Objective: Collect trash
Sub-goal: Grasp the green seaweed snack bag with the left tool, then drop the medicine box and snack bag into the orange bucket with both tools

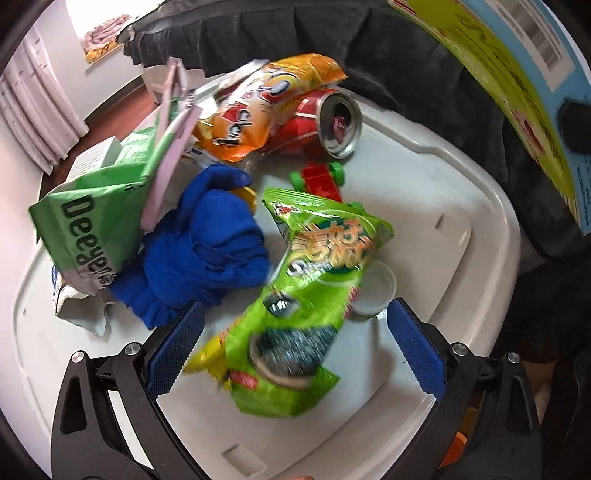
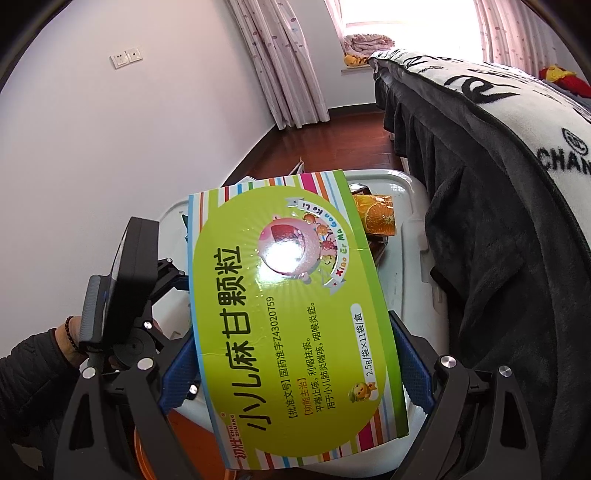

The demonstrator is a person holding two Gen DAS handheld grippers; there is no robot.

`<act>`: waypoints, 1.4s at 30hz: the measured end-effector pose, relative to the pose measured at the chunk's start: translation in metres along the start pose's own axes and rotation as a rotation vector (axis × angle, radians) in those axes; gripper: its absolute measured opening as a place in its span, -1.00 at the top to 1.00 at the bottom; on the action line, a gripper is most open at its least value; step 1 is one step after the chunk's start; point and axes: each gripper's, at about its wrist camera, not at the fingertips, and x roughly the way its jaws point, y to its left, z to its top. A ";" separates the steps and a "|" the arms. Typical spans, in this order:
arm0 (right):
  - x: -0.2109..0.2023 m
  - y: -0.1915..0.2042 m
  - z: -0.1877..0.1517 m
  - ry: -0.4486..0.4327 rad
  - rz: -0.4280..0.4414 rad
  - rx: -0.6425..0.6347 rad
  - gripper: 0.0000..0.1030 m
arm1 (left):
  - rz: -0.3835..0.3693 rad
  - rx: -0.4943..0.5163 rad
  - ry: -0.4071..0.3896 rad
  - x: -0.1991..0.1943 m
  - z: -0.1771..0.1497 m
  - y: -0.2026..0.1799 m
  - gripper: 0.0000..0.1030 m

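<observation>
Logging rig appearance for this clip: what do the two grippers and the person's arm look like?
Both the left gripper and right gripper have black angular linkage arms with silver bolt heads and blue textured pads on the jaws. In the right wrist view, a black quilted sleeve and dark beaded bracelet show.

— Plain white wall (image 2: 110, 147) here, pale patterned curtains (image 2: 280, 62) beside the bright sunlit window (image 2: 406, 18).
— And dark reddish wooden floor (image 2: 351, 129), with a black-and-cream fleece blanket (image 2: 498, 184) draping the bed.
</observation>
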 end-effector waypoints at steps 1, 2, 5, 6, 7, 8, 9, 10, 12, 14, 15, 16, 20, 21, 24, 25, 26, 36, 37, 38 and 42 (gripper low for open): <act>0.000 0.000 0.000 0.000 0.000 0.000 -0.73 | 0.001 0.013 0.002 0.001 -0.001 -0.002 -0.87; -0.001 0.000 0.000 -0.001 0.001 0.000 -0.73 | 0.004 0.022 0.008 0.003 0.001 -0.002 -0.87; -0.001 0.001 0.000 -0.004 0.002 0.000 -0.73 | 0.012 0.037 0.010 0.005 0.000 -0.005 -0.84; -0.001 0.000 0.000 -0.005 0.002 0.000 -0.73 | 0.011 0.035 0.011 0.006 0.000 -0.005 -0.82; -0.002 0.000 0.000 -0.006 0.004 0.003 -0.73 | 0.010 0.029 0.012 0.007 0.000 -0.005 -0.77; -0.001 -0.001 -0.001 -0.006 0.004 0.004 -0.73 | 0.009 0.022 0.014 0.008 0.000 -0.003 -0.69; -0.001 -0.002 -0.001 -0.006 0.004 0.004 -0.73 | 0.001 0.013 0.024 0.008 -0.001 -0.001 -0.44; -0.001 -0.002 -0.002 -0.006 0.004 0.004 -0.73 | -0.013 -0.003 0.038 0.010 -0.001 0.002 -0.34; -0.001 -0.001 -0.002 -0.005 0.003 0.004 -0.73 | -0.027 -0.018 0.037 0.012 -0.003 0.005 -0.32; -0.002 -0.002 -0.002 -0.007 0.006 0.007 -0.73 | -0.020 -0.005 0.033 0.011 -0.003 0.003 -0.25; -0.002 -0.002 -0.002 -0.008 0.006 0.007 -0.73 | -0.018 0.001 0.031 0.010 -0.003 0.002 -0.22; -0.002 -0.002 -0.002 -0.008 0.006 0.008 -0.73 | -0.019 0.003 0.032 0.010 -0.003 0.001 -0.18; -0.001 -0.002 -0.002 -0.008 0.008 0.009 -0.73 | -0.018 0.006 0.027 0.005 -0.012 -0.002 0.02; -0.001 -0.002 -0.002 -0.008 0.007 0.009 -0.73 | -0.021 0.000 0.027 0.005 -0.013 -0.003 0.05; 0.000 -0.001 -0.002 -0.004 0.007 0.008 -0.73 | -0.008 -0.002 0.008 0.003 -0.010 -0.004 0.28; 0.000 0.000 -0.002 -0.003 0.007 0.006 -0.73 | -0.005 -0.004 -0.002 0.001 -0.009 -0.004 0.33; 0.000 0.000 -0.002 -0.003 0.007 0.005 -0.73 | -0.005 -0.003 -0.009 -0.001 -0.009 -0.006 0.33; -0.004 0.001 -0.003 -0.022 0.008 0.006 -0.73 | 0.022 -0.024 -0.126 -0.036 -0.014 -0.009 0.53; -0.005 0.002 -0.003 -0.024 0.008 0.004 -0.73 | 0.022 -0.032 -0.137 -0.040 -0.016 -0.007 0.54; -0.006 0.003 -0.003 -0.027 0.007 0.001 -0.73 | 0.029 -0.042 -0.147 -0.046 -0.018 -0.005 0.54; -0.011 0.010 -0.004 -0.041 0.011 -0.018 -0.73 | 0.066 -0.079 -0.182 -0.068 -0.028 0.004 0.55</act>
